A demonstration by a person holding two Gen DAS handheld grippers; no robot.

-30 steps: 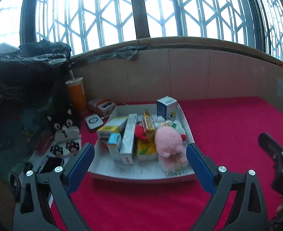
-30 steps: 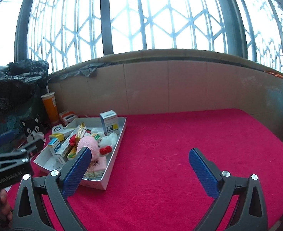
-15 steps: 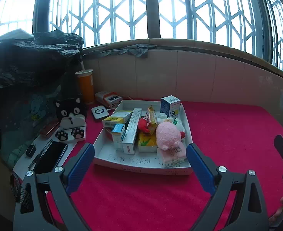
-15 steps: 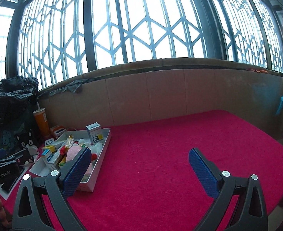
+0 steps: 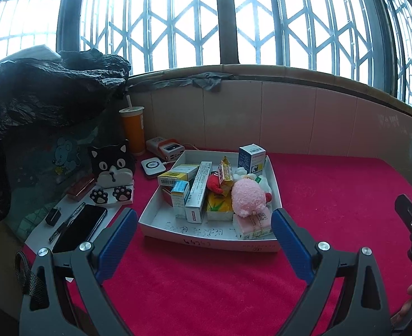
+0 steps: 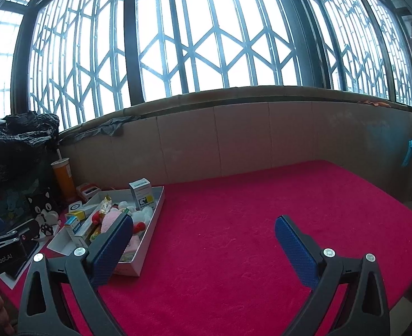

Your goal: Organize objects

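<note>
A white tray [image 5: 175, 228] sits on the red cloth, packed with several small boxes, a pink plush toy [image 5: 246, 198], a red plush [image 5: 213, 182], a snack packet [image 5: 225, 170] and an upright blue-and-white box [image 5: 251, 158]. My left gripper [image 5: 204, 221] hangs open just in front of the tray's near wall, nothing between its blue pads. My right gripper [image 6: 204, 228] is open too, over bare red cloth, with the tray [image 6: 152, 224] at its left finger. The left tool body [image 6: 2, 252] shows at the right wrist view's left edge.
Left of the tray stand an orange drink cup [image 5: 133, 130], a power bank [image 5: 165, 148], a white round-marked device [image 5: 152, 166], a black cat holder [image 5: 113, 165], a phone [image 5: 80, 228] and a pen. A black plastic bag [image 5: 37, 89] looms at left. A tiled wall runs behind.
Both grippers have pulled back and risen from the tray, which looks smaller and farther now. The right view swung rightward over the red cloth. Both stayed open.
</note>
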